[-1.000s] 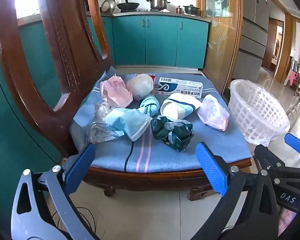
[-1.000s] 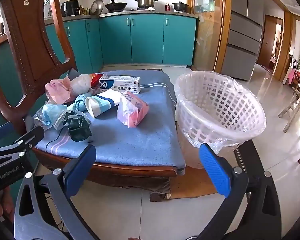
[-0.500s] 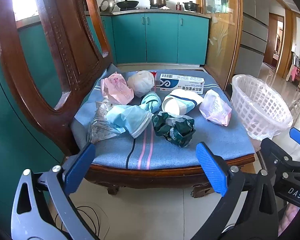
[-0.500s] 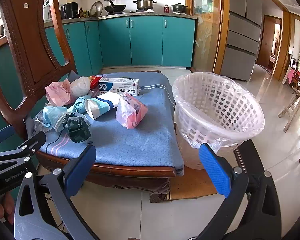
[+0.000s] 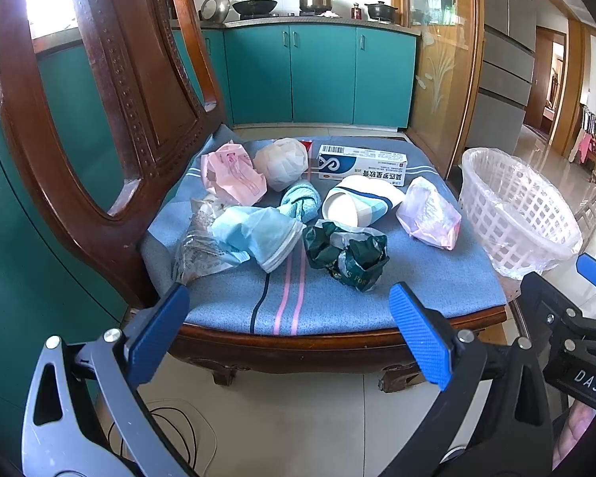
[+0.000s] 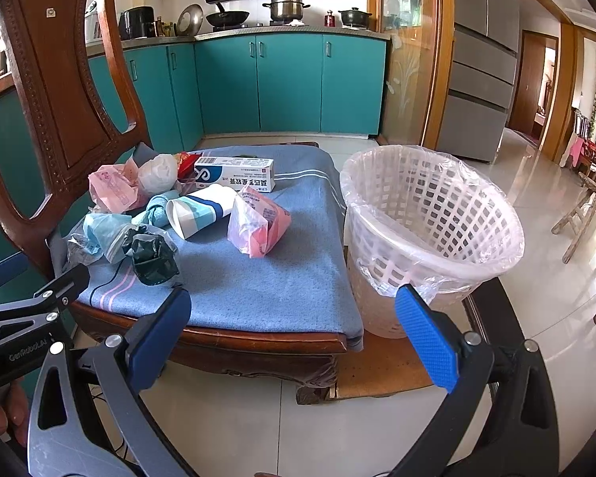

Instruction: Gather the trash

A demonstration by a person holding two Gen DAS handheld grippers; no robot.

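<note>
Trash lies on a wooden chair's blue cushion (image 5: 337,298): a dark green crumpled wrapper (image 5: 347,252), a blue face mask (image 5: 258,230), a clear plastic bag (image 5: 198,250), a paper cup on its side (image 5: 357,206), a pink bag (image 5: 429,214), a white-blue box (image 5: 361,165), a pink wrapper (image 5: 230,173) and a white wad (image 5: 282,163). A white lined basket (image 6: 429,218) stands right of the chair. My left gripper (image 5: 290,330) is open and empty before the seat's front edge. My right gripper (image 6: 294,334) is open and empty, low between chair and basket.
The chair's carved wooden back (image 5: 111,99) rises at the left. Teal kitchen cabinets (image 6: 290,83) stand behind, a fridge (image 6: 480,59) to the right. A black cable (image 5: 171,433) lies on the tiled floor below the left gripper. A cardboard mat (image 6: 381,365) lies under the basket.
Both grippers have drifted slightly closer to the chair; the trash and basket look a little larger and higher. Both stay open and nothing was picked up.
</note>
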